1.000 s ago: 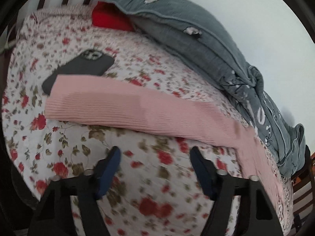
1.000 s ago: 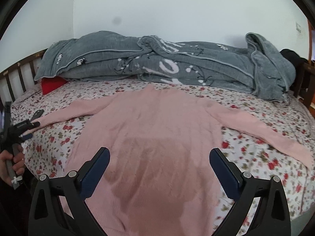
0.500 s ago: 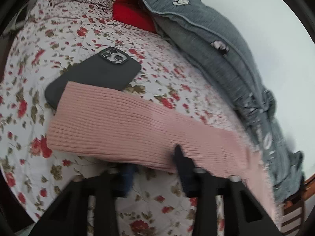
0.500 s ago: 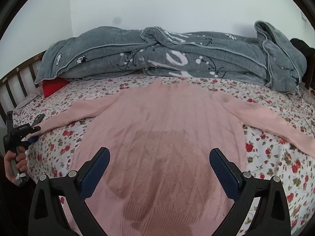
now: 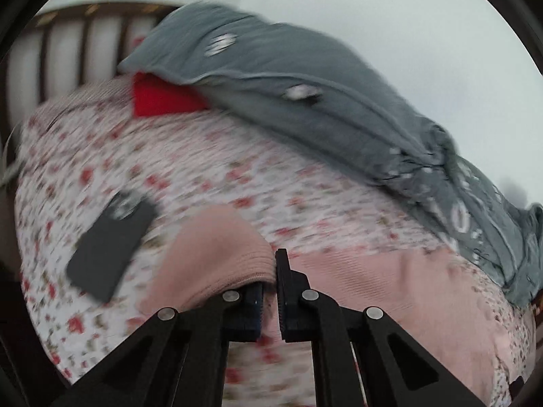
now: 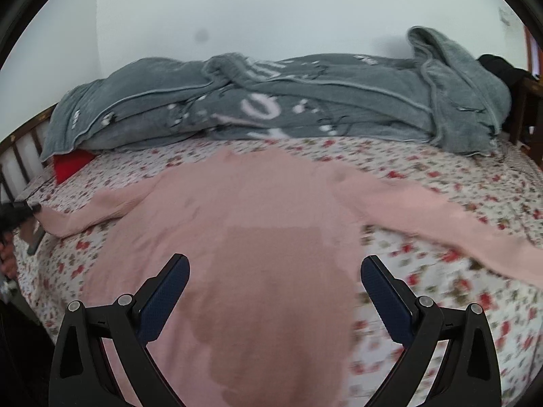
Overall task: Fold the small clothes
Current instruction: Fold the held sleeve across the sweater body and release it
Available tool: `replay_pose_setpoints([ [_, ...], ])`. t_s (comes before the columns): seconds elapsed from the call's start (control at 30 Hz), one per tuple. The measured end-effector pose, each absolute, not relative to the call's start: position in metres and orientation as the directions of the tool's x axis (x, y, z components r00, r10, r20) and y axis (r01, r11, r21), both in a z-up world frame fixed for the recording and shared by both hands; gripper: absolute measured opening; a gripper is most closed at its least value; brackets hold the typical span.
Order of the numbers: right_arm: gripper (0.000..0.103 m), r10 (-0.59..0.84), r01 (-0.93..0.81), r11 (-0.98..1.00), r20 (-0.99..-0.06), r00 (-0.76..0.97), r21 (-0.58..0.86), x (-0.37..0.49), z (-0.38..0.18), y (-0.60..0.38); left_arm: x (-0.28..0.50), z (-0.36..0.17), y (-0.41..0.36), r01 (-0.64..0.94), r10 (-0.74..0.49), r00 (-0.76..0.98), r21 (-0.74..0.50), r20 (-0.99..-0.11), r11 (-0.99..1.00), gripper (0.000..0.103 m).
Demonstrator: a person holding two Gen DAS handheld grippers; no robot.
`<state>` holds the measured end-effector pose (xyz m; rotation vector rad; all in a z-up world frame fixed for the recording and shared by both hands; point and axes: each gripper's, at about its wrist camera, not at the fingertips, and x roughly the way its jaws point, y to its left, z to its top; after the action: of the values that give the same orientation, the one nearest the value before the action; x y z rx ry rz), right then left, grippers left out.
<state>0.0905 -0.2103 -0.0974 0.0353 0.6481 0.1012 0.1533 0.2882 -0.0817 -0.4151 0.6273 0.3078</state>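
A pink knit sweater (image 6: 258, 224) lies flat on the floral bed sheet (image 6: 441, 176), sleeves spread to both sides. My left gripper (image 5: 269, 288) is shut on the cuff end of the sweater's left sleeve (image 5: 217, 251) and lifts it off the sheet; the sleeve drapes over the left finger. In the right wrist view that sleeve (image 6: 98, 213) is raised at the far left. My right gripper (image 6: 275, 291) is open and empty, hovering over the sweater's lower body. The right sleeve (image 6: 458, 224) lies stretched out.
A dark phone (image 5: 108, 247) lies on the sheet left of the held sleeve. A grey blanket (image 6: 288, 108) is bunched along the wall side. A red cushion (image 5: 163, 98) sits under it near the wooden headboard (image 5: 68, 44).
My left gripper moved onto the sleeve cuff, closed on it and lifted it; the sleeve no longer covers the phone's edge. My right gripper stayed open over the sweater, shifting slightly.
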Motion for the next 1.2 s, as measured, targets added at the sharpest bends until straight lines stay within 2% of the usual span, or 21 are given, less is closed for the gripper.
replay_pose_setpoints([
  [0.23,0.099,0.031,0.003,0.998,-0.602,0.798,0.056,0.078,-0.104,-0.284,0.213,-0.031,0.168,-0.201,0.033,0.805,-0.220,-0.592,0.954,0.007],
  [0.4,0.099,0.010,0.061,0.993,-0.600,0.800,0.097,0.062,-0.109,-0.333,0.245,-0.022,0.052,-0.042,-0.079,0.800,-0.188,-0.594,0.981,0.007],
  [0.6,0.099,0.000,0.135,0.974,-0.595,0.803,0.182,0.049,-0.119,-0.379,0.265,-0.070,-0.093,0.152,-0.229,0.710,-0.172,-0.666,0.973,0.007],
  [0.73,0.099,-0.004,0.157,0.965,-0.588,0.809,0.210,0.041,-0.119,-0.391,0.270,-0.125,-0.159,0.196,-0.212,0.629,-0.111,-0.748,0.974,0.007],
  [0.87,0.099,-0.010,0.158,0.967,-0.591,0.807,0.200,0.035,-0.121,-0.393,0.265,-0.152,-0.186,0.267,-0.183,0.571,-0.030,-0.801,0.963,0.011],
  [0.9,0.099,-0.010,0.155,0.968,-0.592,0.806,0.195,0.035,-0.122,-0.392,0.263,-0.151,-0.183,0.291,-0.188,0.559,-0.021,-0.808,0.956,0.014],
  [0.93,0.099,-0.012,0.155,0.970,-0.594,0.804,0.190,0.037,-0.125,-0.391,0.257,-0.146,-0.175,0.313,-0.206,0.561,-0.025,-0.801,0.949,0.024],
  [0.97,0.099,-0.008,0.152,0.970,-0.596,0.803,0.192,0.039,-0.126,-0.390,0.255,-0.138,-0.161,0.311,-0.220,0.576,-0.038,-0.788,0.950,0.038],
  [1.0,0.099,0.001,0.146,0.969,-0.598,0.802,0.198,0.043,-0.128,-0.389,0.250,-0.130,-0.149,0.303,-0.235,0.597,-0.056,-0.767,0.951,0.048],
  [1.03,0.099,0.013,0.139,0.969,-0.601,0.799,0.206,0.048,-0.129,-0.387,0.244,-0.120,-0.131,0.289,-0.259,0.628,-0.090,-0.734,0.953,0.068],
  [1.07,0.099,0.023,0.132,0.969,-0.604,0.796,0.211,0.055,-0.130,-0.383,0.240,-0.111,-0.117,0.278,-0.280,0.656,-0.120,-0.701,0.953,0.079],
  [1.2,0.099,0.065,0.085,0.972,-0.601,0.797,0.217,0.082,-0.127,-0.363,0.220,-0.089,-0.041,0.222,-0.298,0.731,-0.199,-0.614,0.955,0.080],
])
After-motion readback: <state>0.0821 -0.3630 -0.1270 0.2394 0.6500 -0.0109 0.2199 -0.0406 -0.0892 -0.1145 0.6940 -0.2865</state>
